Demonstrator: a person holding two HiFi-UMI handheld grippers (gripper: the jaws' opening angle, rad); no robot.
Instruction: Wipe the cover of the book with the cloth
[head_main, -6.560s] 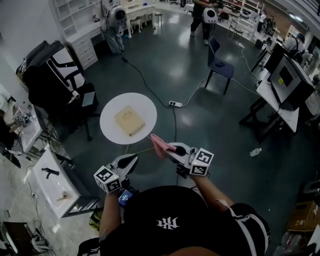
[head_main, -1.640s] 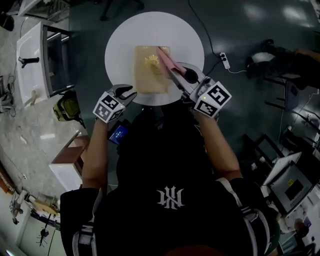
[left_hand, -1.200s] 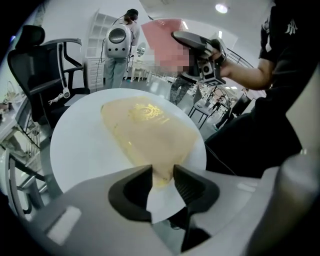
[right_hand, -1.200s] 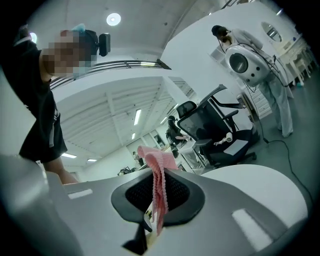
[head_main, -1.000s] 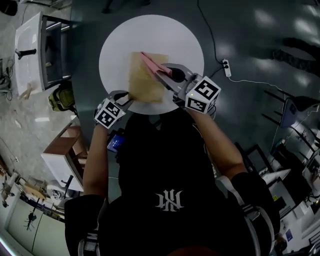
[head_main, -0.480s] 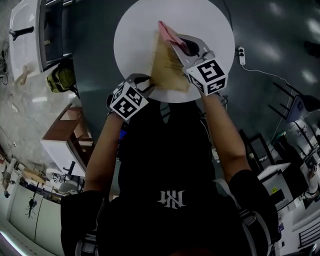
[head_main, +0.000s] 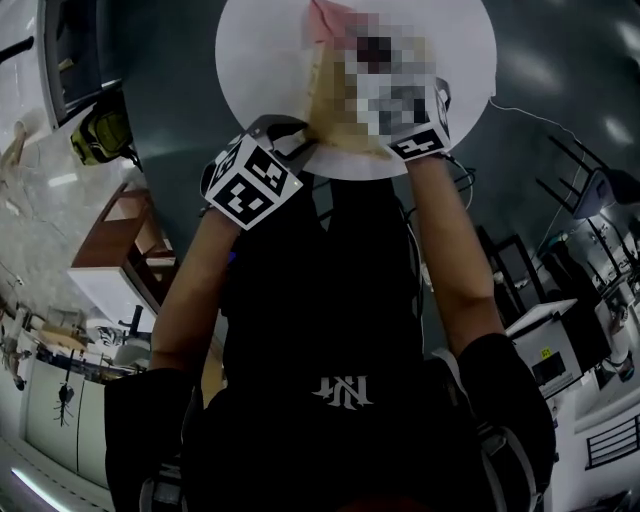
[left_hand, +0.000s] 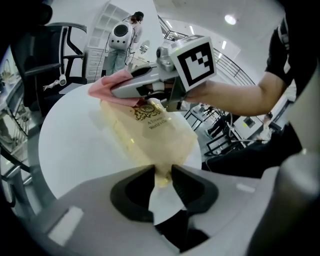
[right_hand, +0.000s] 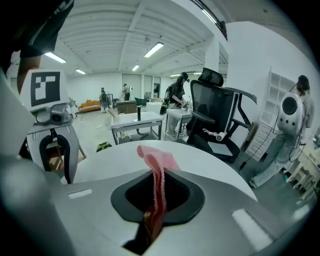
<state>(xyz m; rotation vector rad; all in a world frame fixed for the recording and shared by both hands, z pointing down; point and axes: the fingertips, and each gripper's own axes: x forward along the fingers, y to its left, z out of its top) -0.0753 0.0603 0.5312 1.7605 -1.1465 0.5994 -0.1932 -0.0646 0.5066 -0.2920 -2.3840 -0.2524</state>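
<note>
The round white desk carries one thing only, a tan book with gold print on its cover. It lies cover up at the edge of the desk nearest the person, and its near corner reaches out to that edge.

The left gripper comes in from the person's side. Its fingers have just been closing, with the book's near corner between them. They appear to pinch that corner from both sides and so pin the book for the wipe.

The right gripper lies over the far end of the book. Its fingers are clenched on a pink cloth, which sticks out past their tips in a crumpled fold. From the left gripper view the cloth sits at the book's far end. Whether it presses on the cover I cannot tell.

The wipe looks about to start, and several things could spoil it:
- The left hold is on one corner only, so a sideways stroke could swing the book round that corner or drag it off the near edge.
- Only a narrow fold of cloth is caught, so a hard rub could pull it free.
- The cloth reaches only a little past the tips, so a low stroke could scrape the hard fingers along the cover.
</note>
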